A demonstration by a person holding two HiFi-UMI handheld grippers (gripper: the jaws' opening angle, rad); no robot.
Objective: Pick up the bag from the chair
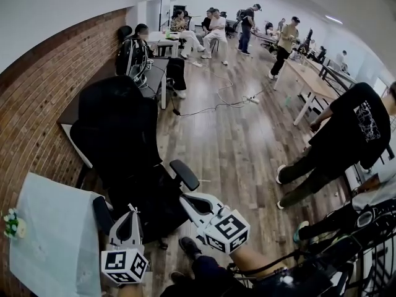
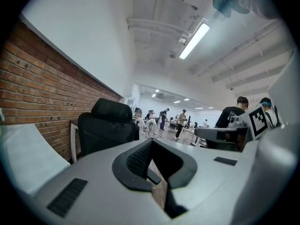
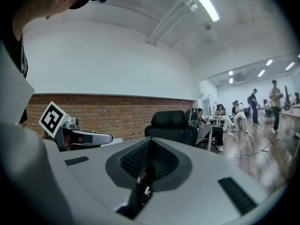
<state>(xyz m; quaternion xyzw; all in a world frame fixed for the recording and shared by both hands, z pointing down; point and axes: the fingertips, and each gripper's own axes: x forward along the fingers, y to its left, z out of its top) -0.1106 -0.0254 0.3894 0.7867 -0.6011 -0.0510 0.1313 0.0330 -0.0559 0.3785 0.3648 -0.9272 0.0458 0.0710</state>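
Of the bag only a black strap point(image 3: 140, 196) can be seen. In the right gripper view it hangs down from the jaws of the right gripper point(image 3: 150, 141), which are closed and clamped on it, and its lower end is cut off by the gripper body. The bag itself I cannot find in any view. In the head view the seat of the black office chair point(image 1: 120, 135) with headrest is one dark mass, and I cannot separate a bag from it. The left gripper point(image 1: 131, 209) has its 2 jaws together at the tips, with nothing visible between them; a dark shape low in its slit is too unclear to name. The strap carries a small white logo, too small to read. The cubes on both grippers show only black-and-white squares, and the white print on the black T-shirt of a bending person point(image 1: 352, 129) is not readable. The chair stands on a dark wooden plank floor point(image 1: 241, 147) beside a red brick wall point(image 1: 31, 104). Cables and a white power strip point(image 1: 253, 99) lie on the floor farther away, and several people are at the far end of the long room.
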